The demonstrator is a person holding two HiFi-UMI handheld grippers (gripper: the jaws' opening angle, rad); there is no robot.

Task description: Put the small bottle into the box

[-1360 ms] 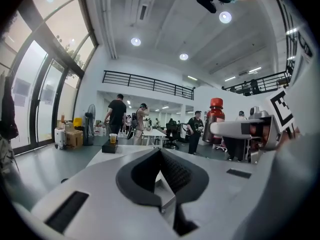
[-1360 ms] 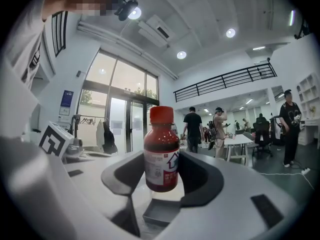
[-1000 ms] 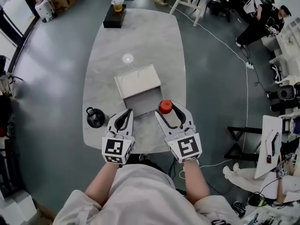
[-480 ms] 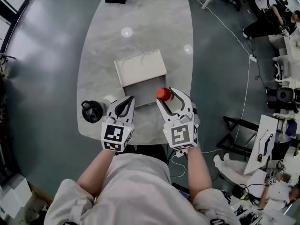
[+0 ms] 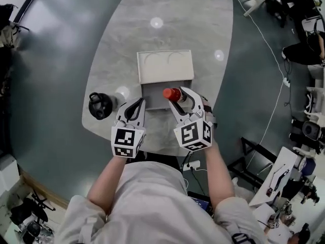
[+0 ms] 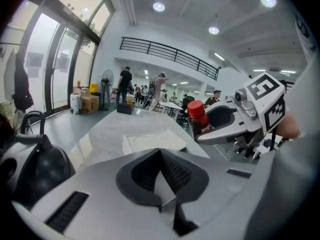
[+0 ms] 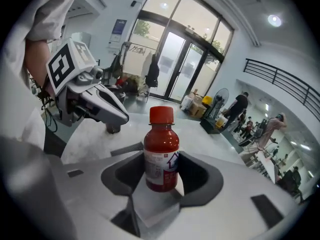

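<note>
A small red bottle (image 5: 171,94) with a red cap stands upright between the jaws of my right gripper (image 5: 177,96), which is shut on it. In the right gripper view the pads press the bottle (image 7: 161,151) at its label. The bottle hangs over the grey front part of the open white box (image 5: 165,67) on the marble table (image 5: 167,29). My left gripper (image 5: 133,108) sits just left of the box's front, shut with nothing in it. From the left gripper view the bottle (image 6: 198,118) shows at the right and the box (image 6: 150,140) straight ahead.
A black round kettle-like vessel (image 5: 100,104) stands at the table's left edge, close beside the left gripper. The table's near edge runs just under both grippers. Chairs, cables and desks lie on the floor to the right.
The right gripper has carried the bottle slightly left, further over the box's grey front part. The left gripper has stayed shut beside the box. The head camera has shifted.
</note>
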